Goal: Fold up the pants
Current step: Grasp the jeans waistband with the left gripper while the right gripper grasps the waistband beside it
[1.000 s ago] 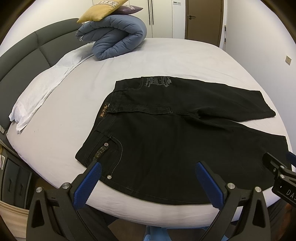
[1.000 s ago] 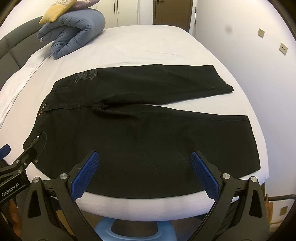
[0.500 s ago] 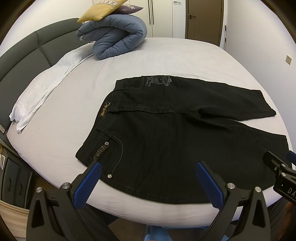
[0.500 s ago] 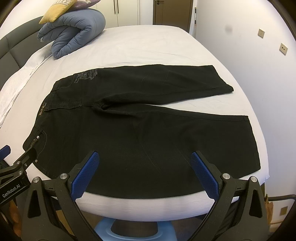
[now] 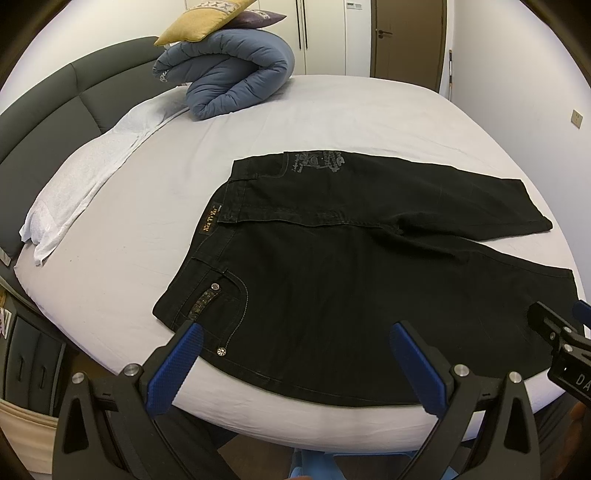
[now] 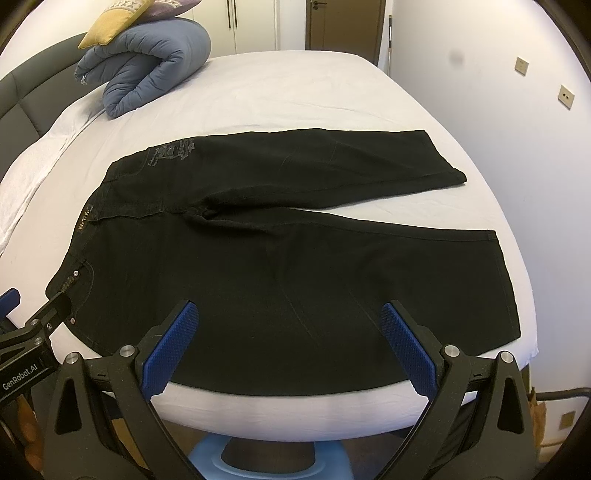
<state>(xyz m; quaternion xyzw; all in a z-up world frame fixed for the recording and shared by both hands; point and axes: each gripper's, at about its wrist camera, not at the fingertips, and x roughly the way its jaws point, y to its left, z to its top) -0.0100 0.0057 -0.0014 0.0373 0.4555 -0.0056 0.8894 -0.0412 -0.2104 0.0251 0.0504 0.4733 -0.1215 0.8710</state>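
Even soft light, sharp, fisheye-warped edges

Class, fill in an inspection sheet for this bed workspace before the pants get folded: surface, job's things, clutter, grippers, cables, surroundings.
Surface: white-sheeted bed, lightly wrinkled.
Job's things: black pants spread flat, unfolded, waistband to the left, legs splayed apart to the right.
Clutter: rolled blue duvet with a yellow cushion on top, near the dark headboard; white pillow beside it.
Grippers: left gripper and right gripper both open, over the near edge, holding nothing.
Cables: nothing seen.
Surroundings: brown door, wall sockets.
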